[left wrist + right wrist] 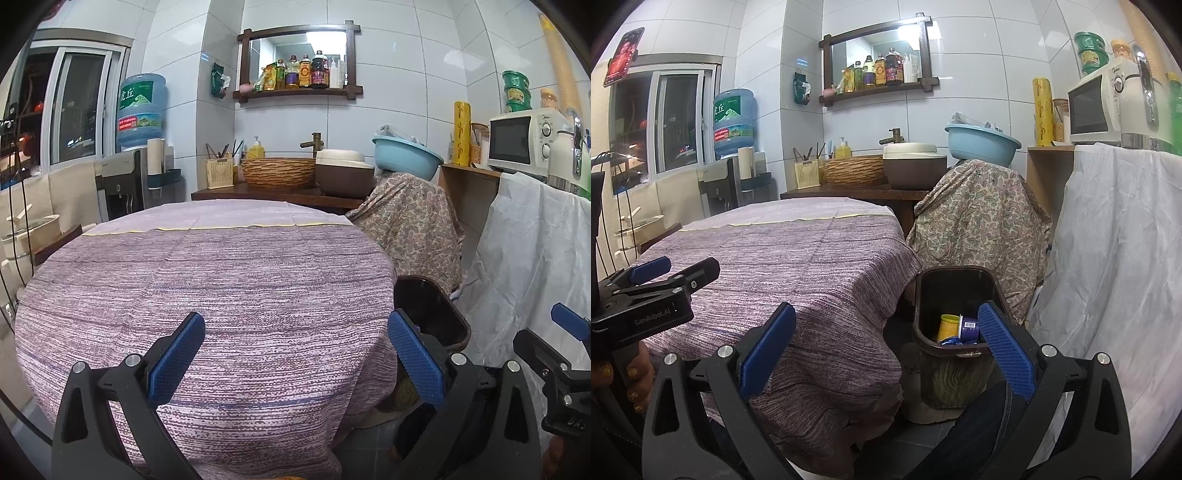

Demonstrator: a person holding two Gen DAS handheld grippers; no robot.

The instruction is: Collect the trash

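Blue-padded hand-held grippers [295,354] [886,354] level, agape

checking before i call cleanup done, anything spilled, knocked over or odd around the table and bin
Nothing spilled or knocked over. The bin stands upright beside the table, with a yellow cup and a purple cup lying inside it. The tablecloth is bare, and both the left gripper and right gripper are open and empty.

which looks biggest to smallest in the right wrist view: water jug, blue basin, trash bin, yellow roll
1. trash bin, nearest the camera, so its lead is unsure
2. blue basin
3. water jug, close to the basin
4. yellow roll
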